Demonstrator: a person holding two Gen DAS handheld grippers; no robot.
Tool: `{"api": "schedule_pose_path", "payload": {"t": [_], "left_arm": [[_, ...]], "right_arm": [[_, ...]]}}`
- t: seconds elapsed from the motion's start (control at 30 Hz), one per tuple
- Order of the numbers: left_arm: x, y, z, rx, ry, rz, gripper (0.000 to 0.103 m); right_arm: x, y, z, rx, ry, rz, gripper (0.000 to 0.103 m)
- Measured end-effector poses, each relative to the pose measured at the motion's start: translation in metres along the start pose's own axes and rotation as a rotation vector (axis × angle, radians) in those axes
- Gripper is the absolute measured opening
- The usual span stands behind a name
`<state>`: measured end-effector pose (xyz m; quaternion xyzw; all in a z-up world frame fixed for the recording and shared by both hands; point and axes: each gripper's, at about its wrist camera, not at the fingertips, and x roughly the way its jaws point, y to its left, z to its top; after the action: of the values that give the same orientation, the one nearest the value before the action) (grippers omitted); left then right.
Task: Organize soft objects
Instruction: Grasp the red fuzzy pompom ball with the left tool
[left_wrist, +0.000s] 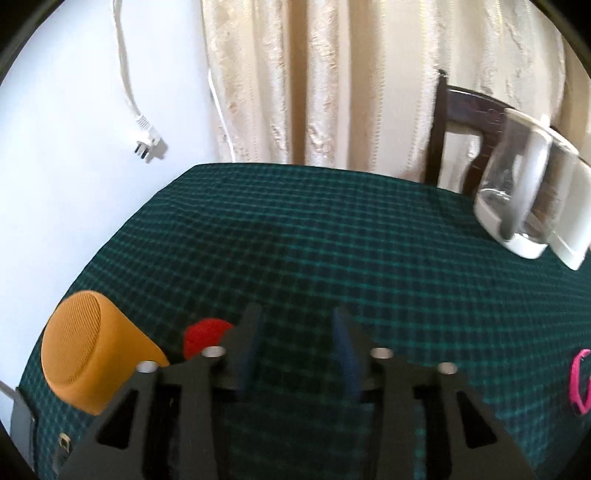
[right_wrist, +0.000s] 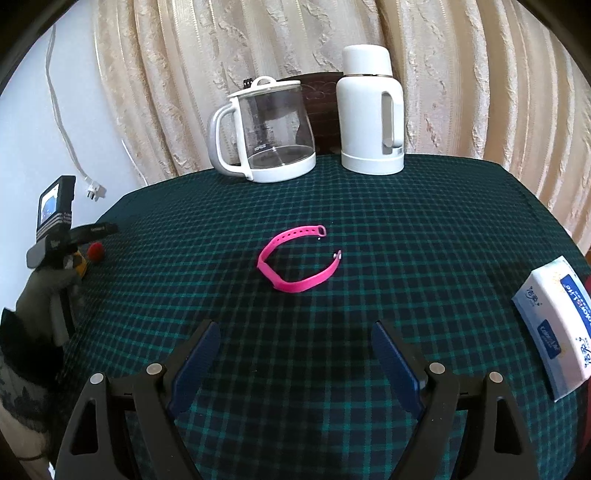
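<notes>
Left gripper (left_wrist: 297, 332) pointed down at a slant over the cloth (left_wrist: 332, 240), jaws parted, nothing but checked fabric between the blue pads (left_wrist: 341, 347). No earlier look was to hand, so only the gap itself was noted. Just left of its left finger sat a red ball (left_wrist: 205, 336) on the cloth, partly hidden behind the finger, not touched so far as could be told. Beside the ball, nearer the table edge, an orange cup (left_wrist: 88, 354) lay on its side, ribbed base toward the camera. From the right wrist view the same gripper appeared at far left, held by a gloved hand (right_wrist: 48, 284) with a patterned sleeve (right_wrist: 18, 398) below it; the ball (right_wrist: 96, 251) showed just beyond its tip. Right gripper (right_wrist: 295, 354) also tilted down toward the cloth, jaws spread wide and empty, hovering above the fabric. Ahead of it, well apart from the fingertips, a pink strap (right_wrist: 291, 266) lay flat in an open loop near mid-table. At the far edge stood a glass jug (right_wrist: 266, 133) and a white flask (right_wrist: 369, 114), side by side, apart from each other. A tissue pack (right_wrist: 554, 325) lay at the right edge. Behind the table hung a curtain (right_wrist: 461, 92); a plug (left_wrist: 147, 142) dangled against the wall.
</notes>
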<state>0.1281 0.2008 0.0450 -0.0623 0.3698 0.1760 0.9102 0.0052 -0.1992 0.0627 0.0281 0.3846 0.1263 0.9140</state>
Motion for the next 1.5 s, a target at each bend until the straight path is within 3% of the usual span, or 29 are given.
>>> {"api": "schedule_pose_path", "payload": {"t": [0.17,0.37,0.53,0.8,1.0,1.17,1.37,1.5], "left_arm": [[0.017,0.023,0.004,-0.033,0.029,0.019,0.046],[0.023,0.032,0.009,-0.007,0.040,-0.089,0.052],[0.039,0.027,0.023,0.056,0.135,-0.132,0.056],[0.059,0.018,0.045,0.301,0.322,-0.119,0.061],[0.075,0.021,0.039,0.397,0.424,-0.086,0.061],[0.076,0.020,0.038,0.453,0.486,-0.109,0.054],[0.070,0.010,0.032,0.583,0.544,-0.117,0.054],[0.064,0.013,0.028,0.574,0.539,-0.116,0.048]], "right_arm": [[0.002,0.000,0.000,0.002,0.000,0.007,0.087],[0.008,-0.001,-0.001,0.007,0.010,0.016,0.087],[0.013,-0.005,-0.004,0.027,0.016,0.032,0.087],[0.024,-0.024,-0.005,0.087,0.042,0.048,0.087],[0.026,-0.028,-0.005,0.102,0.055,0.060,0.087],[0.025,-0.028,-0.005,0.102,0.053,0.056,0.087],[0.023,-0.030,-0.004,0.109,0.049,0.046,0.087],[0.024,-0.031,-0.003,0.117,0.062,0.059,0.087]]}}
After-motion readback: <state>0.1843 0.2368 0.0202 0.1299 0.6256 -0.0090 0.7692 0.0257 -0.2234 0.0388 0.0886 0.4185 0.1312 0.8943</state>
